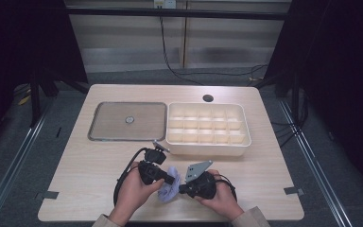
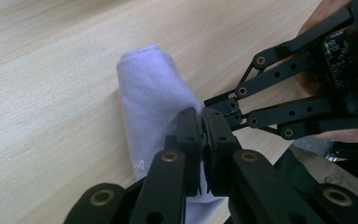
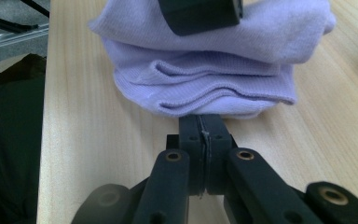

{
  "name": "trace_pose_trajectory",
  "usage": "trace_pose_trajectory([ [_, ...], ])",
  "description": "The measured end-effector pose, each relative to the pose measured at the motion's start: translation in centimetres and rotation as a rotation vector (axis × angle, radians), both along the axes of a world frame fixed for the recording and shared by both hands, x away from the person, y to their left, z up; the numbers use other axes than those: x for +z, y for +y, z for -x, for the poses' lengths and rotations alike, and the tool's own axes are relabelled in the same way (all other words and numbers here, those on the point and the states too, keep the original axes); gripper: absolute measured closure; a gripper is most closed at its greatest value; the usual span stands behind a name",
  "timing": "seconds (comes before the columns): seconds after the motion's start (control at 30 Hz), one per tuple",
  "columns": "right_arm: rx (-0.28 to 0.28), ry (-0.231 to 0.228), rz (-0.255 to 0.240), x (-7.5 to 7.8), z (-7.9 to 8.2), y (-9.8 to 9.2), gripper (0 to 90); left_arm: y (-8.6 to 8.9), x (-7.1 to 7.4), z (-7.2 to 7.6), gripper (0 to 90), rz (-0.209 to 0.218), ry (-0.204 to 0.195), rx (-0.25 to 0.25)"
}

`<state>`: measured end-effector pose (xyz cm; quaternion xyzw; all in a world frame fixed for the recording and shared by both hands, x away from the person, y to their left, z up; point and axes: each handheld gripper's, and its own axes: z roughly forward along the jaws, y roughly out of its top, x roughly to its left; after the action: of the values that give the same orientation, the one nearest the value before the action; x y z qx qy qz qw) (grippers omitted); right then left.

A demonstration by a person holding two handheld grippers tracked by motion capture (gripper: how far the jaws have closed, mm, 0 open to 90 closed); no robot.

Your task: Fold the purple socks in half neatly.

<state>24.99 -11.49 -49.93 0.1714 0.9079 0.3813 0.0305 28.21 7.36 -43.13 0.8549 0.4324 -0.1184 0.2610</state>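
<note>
Left hand-held gripper and right hand-held gripper meet at lavender cloth on bench, near front edge. Left view: jaws pinching a fold; thin bite, could slip. Right view: jaws pressed together, fabric sliver caught; pulling may unfold the stack.

Metal tray left on table; white compartment box just beside it, right.

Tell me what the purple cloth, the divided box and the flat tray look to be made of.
Purple cloth: soft knitted fabric, matte; fine ribbing and limp folds show.
Divided box: probably plastic, cream, smooth, with thin moulded partitions.
Flat tray: likely metal, dull grey with a brighter rim sheen.
</note>
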Motion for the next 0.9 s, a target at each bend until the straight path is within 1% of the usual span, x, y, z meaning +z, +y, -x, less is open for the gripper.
trace_pose_trajectory([
  [0.07, -0.003, 0.002, 0.001, 0.0, 0.0, 0.0, 88.8, -0.1, 0.0, 0.0, 86.4, -0.005, -0.002, -0.004],
  [0.1, -0.002, 0.007, 0.000, 0.0, 0.0, 0.0, 88.9, -0.1, 0.0, 0.0, 86.4, -0.005, 0.000, -0.016],
  [0.2, -0.005, 0.008, 0.001, 0.0, 0.1, 0.1, 88.9, -0.3, 0.0, 0.0, 86.4, -0.003, -0.003, -0.019],
  [0.23, -0.008, 0.007, 0.005, 0.0, 0.1, 0.1, 88.8, -0.4, 0.0, 0.1, 86.4, 0.002, -0.006, -0.007],
  [0.3, -0.005, 0.005, 0.003, 0.0, 0.1, 0.1, 88.9, -0.5, -0.1, 0.2, 86.3, 0.001, -0.008, -0.009],
  [0.37, -0.007, 0.008, 0.004, 0.1, 0.1, 0.1, 88.9, -0.6, -0.1, 0.2, 86.1, -0.004, -0.005, -0.025],
  [0.43, -0.009, 0.010, 0.005, 0.1, 0.1, 0.1, 88.9, -0.8, -0.2, 0.3, 86.0, 0.000, -0.011, -0.021],
  [0.47, -0.009, 0.010, 0.005, 0.1, 0.1, 0.1, 88.9, -0.8, -0.2, 0.3, 85.8, -0.001, -0.009, -0.030],
  [0.5, -0.008, 0.010, 0.005, 0.1, 0.1, 0.1, 88.9, -0.9, -0.3, 0.3, 85.6, 0.000, -0.008, -0.020],
  [0.53, -0.004, 0.003, 0.004, 0.0, 0.0, 0.1, 88.9, -0.9, -0.3, 0.3, 85.2, -0.005, -0.003, -0.033],
  [0.7, -0.006, 0.007, 0.004, 0.0, 0.0, 0.1, 88.9, -1.2, -0.6, 0.5, 85.0, 0.001, -0.008, -0.022],
  [0.77, -0.007, 0.009, 0.004, 0.1, 0.0, 0.1, 88.9, -1.3, -0.7, 0.5, 85.0, 0.001, -0.004, -0.031],
  [0.8, -0.007, 0.010, 0.005, 0.1, 0.0, 0.1, 88.9, -1.4, -0.7, 0.5, 85.0, -0.001, -0.010, -0.034],
  [0.83, -0.008, 0.011, 0.005, 0.1, 0.0, 0.1, 88.9, -1.5, -0.7, 0.5, 85.0, -0.001, -0.004, -0.039],
  [0.9, -0.007, 0.011, 0.003, 0.1, 0.0, 0.1, 88.9, -1.6, -0.9, 0.6, 84.7, -0.001, -0.009, -0.036],
])
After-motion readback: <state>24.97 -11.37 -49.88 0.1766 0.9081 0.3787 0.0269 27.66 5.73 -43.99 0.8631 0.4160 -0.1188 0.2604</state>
